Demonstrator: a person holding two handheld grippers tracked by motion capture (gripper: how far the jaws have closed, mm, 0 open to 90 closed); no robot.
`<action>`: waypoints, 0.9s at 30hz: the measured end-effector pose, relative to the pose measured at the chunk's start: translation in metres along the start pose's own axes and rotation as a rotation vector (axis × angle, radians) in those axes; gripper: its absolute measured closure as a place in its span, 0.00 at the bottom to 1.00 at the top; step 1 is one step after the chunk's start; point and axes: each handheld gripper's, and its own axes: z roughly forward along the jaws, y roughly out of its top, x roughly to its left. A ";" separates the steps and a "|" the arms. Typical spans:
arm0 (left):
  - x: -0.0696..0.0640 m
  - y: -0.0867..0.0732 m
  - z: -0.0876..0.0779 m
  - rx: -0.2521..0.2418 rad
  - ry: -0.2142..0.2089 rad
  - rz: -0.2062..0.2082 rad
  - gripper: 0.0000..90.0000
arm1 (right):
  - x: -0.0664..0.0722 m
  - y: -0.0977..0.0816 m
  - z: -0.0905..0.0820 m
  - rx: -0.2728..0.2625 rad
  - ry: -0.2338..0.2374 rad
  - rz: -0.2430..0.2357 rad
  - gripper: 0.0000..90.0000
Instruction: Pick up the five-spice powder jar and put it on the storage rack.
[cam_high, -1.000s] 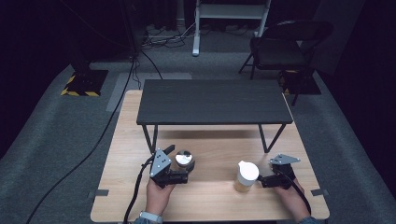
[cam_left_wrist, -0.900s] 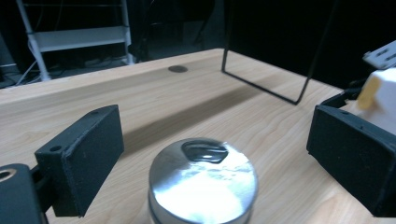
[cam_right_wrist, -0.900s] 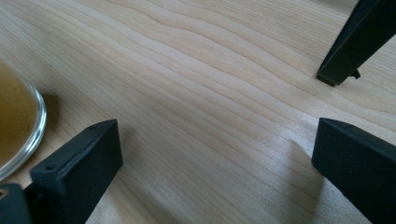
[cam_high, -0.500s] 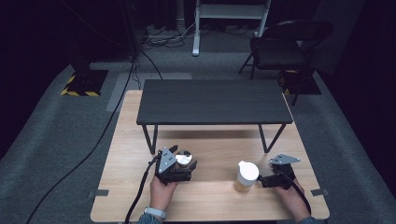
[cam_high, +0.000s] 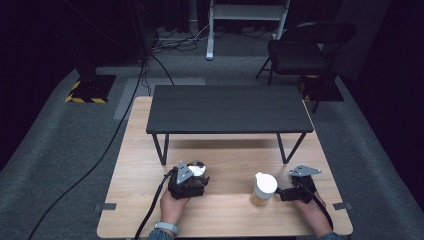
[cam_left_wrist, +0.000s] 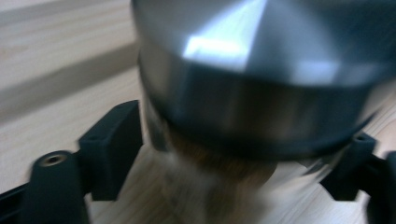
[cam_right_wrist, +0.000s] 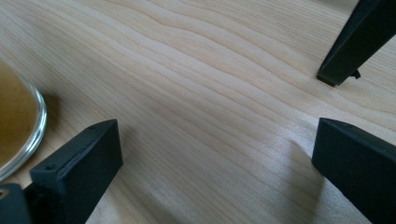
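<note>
The left gripper (cam_high: 196, 176) has moved forward across the worktop (cam_high: 230, 215) since the earlier high-view frames and now sits around a small jar with a silver metal lid (cam_high: 196, 169). Its jaws have just been closing. The left gripper view places the jar (cam_left_wrist: 261, 84) between the two black jaws, one at each side of the body beneath the lid. The picture is blurred, so pad contact cannot be confirmed; the jaws are close to the jar wall but appear not yet clamped.

The right gripper (cam_high: 280, 193) has kept its position near the right edge of the worktop, jaws wide apart and empty, as the right gripper view confirms. A glass jar of amber contents with a white lid (cam_high: 263, 188) stands just beside it, to its left, untouched. A low black shelf (cam_high: 229, 108) stands across the worktop behind both jars.

Judgement: the grasp on the silver-lidded jar is under way. Complete the closure before lifting.
</note>
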 end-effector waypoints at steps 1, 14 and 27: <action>-0.002 -0.003 -0.001 -0.018 0.001 0.027 0.31 | 0.000 0.000 0.000 0.000 0.000 0.000 0.01; -0.001 -0.003 -0.002 -0.015 -0.001 0.034 0.35 | 0.000 0.000 0.000 0.000 0.000 0.000 0.01; 0.005 -0.003 -0.002 -0.017 -0.027 0.052 0.35 | 0.000 0.000 0.000 0.000 0.000 0.000 0.01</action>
